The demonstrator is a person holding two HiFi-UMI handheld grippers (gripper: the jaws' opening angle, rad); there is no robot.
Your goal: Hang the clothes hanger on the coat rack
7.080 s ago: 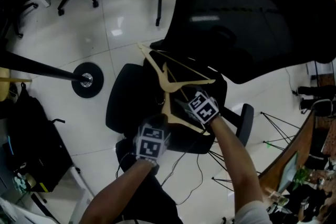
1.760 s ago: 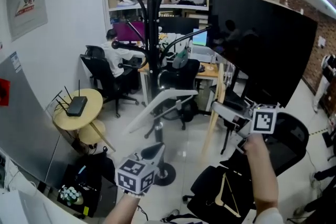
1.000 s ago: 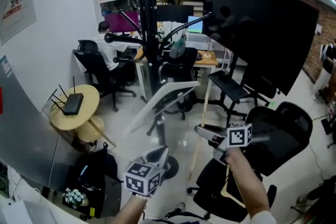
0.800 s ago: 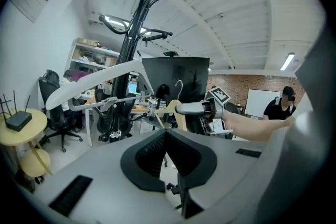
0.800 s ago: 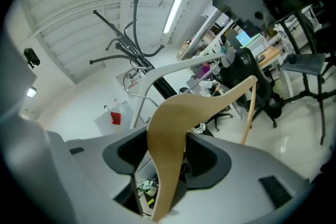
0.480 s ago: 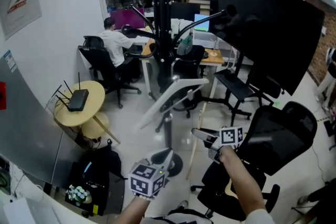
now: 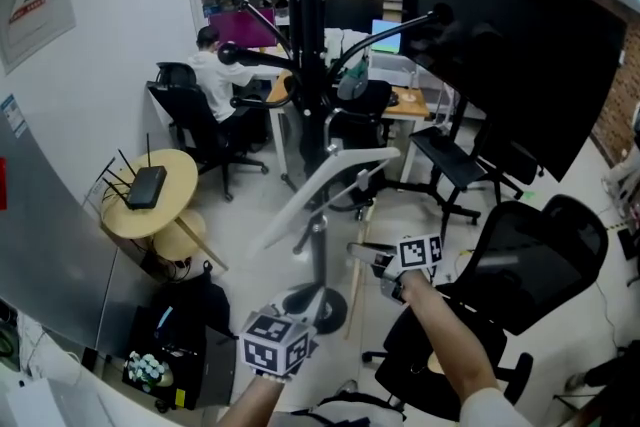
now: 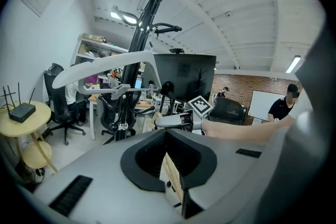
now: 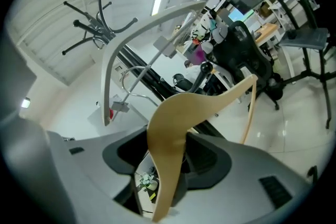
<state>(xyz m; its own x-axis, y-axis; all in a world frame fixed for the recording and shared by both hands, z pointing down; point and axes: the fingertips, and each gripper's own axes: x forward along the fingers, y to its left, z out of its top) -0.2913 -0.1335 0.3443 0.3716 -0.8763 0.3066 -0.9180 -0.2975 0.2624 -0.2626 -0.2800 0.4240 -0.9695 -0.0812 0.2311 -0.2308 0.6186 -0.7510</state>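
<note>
The black coat rack [image 7: 308, 35] stands ahead, and a white hanger [image 7: 325, 177] hangs from one of its arms. My right gripper [image 7: 362, 253] is shut on a wooden hanger [image 7: 353, 290], whose bar hangs down just right of the rack's pole. In the right gripper view the wooden hanger [image 9: 173, 118] fills the jaws of the right gripper [image 9: 173, 136], with the rack [image 9: 100, 8] and white hanger [image 9: 113, 50] beyond. My left gripper [image 7: 308, 297] is low near the rack's base. In its own view the left gripper [image 8: 169, 136] stands slightly open with nothing gripped, facing the rack [image 8: 137, 44].
A black office chair [image 7: 530, 255] stands at the right under a large dark screen [image 7: 510, 45]. A round wooden table [image 7: 130, 220] is at the left. A person [image 7: 215, 75] sits at a desk behind the rack. A black bag [image 7: 190, 315] lies on the floor.
My right gripper has come down and to the left with the wooden hanger, closer to the rack's pole. The left gripper has hardly moved.
</note>
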